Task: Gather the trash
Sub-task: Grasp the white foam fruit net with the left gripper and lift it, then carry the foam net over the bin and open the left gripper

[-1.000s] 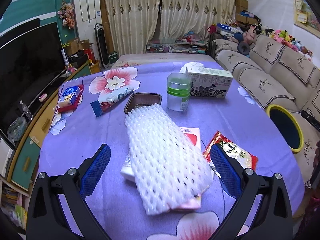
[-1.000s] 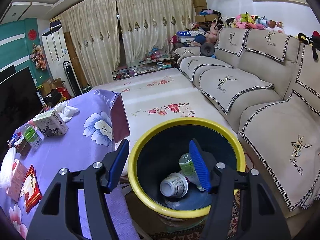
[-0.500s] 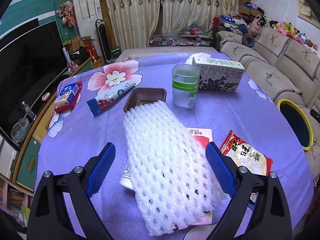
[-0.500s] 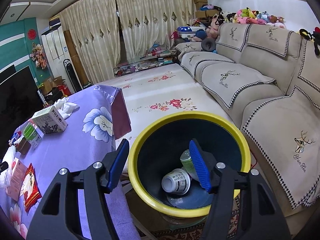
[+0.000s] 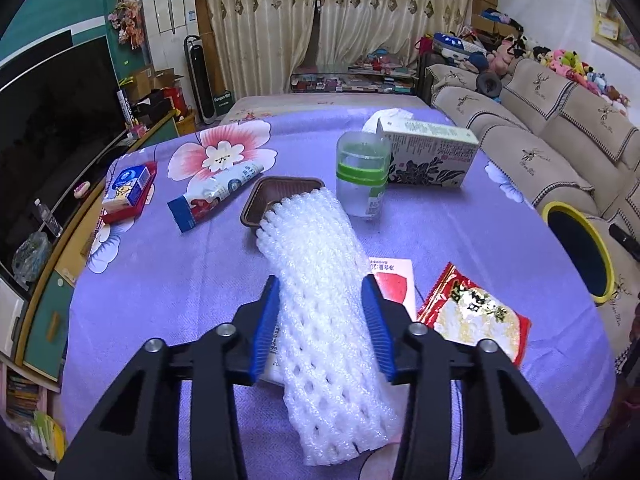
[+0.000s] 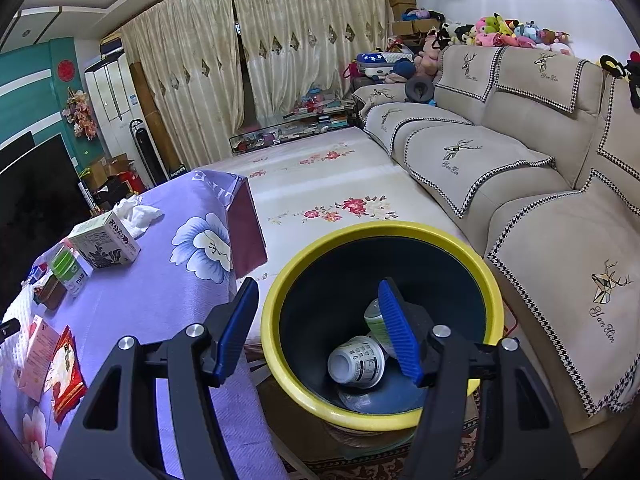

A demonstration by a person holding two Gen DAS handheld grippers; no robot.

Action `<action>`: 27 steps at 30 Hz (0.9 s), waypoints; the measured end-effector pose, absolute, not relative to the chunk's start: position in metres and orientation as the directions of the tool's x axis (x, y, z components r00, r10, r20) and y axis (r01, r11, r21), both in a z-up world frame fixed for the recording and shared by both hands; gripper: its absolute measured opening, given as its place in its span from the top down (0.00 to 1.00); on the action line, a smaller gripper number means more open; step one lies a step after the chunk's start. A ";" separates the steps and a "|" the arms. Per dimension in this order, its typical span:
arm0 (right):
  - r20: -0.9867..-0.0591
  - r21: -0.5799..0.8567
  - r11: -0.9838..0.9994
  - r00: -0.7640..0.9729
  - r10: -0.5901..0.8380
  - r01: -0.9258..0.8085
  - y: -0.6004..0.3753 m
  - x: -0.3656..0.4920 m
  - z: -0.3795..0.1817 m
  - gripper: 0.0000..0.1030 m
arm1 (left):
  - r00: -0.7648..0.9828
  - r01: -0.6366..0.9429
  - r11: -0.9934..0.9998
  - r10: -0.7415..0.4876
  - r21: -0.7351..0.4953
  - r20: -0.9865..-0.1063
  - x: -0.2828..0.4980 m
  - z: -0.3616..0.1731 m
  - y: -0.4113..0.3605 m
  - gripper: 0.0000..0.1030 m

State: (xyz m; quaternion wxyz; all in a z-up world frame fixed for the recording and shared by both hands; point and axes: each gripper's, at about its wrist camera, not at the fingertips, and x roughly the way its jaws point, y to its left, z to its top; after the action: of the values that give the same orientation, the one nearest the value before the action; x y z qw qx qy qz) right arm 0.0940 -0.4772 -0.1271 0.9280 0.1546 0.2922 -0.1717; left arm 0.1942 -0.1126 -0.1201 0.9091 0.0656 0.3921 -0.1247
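1. The foam net sleeve lies mid-surface, its far end on the tray.
2. The cup stands right of the tray, the carton behind it.
3. The snack packet lies right of the sleeve.
4. The bin stands right of the surface, holding a bottle.

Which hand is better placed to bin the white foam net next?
Left. The left gripper has its blue pads pressed on both sides of the foam net on the table. The right gripper is open and empty above the yellow-rimmed bin, away from the net.
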 end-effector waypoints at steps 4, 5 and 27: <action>-0.591 0.194 0.892 0.774 -0.225 0.407 -0.477 0.090 -0.126 0.43 | 0.685 0.291 0.957 -0.191 0.023 -0.703 0.185 -0.103 -0.112 0.66; -0.590 0.196 0.892 0.775 -0.224 0.407 -0.477 0.089 -0.125 0.42 | 0.691 0.294 0.955 -0.193 0.027 -0.697 0.183 -0.099 -0.113 0.66; -0.534 0.195 0.842 0.774 -0.339 0.504 -0.514 0.025 -0.106 0.42 | 0.506 0.715 0.698 -0.547 -0.030 -0.666 0.166 -0.037 -0.319 0.66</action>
State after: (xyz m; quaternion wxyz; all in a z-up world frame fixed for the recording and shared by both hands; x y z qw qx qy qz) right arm 0.0254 -0.5138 -0.1062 0.9271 0.1659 0.2474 -0.2273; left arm 0.1659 -0.3195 -0.0375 0.8587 0.1256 0.3343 -0.3675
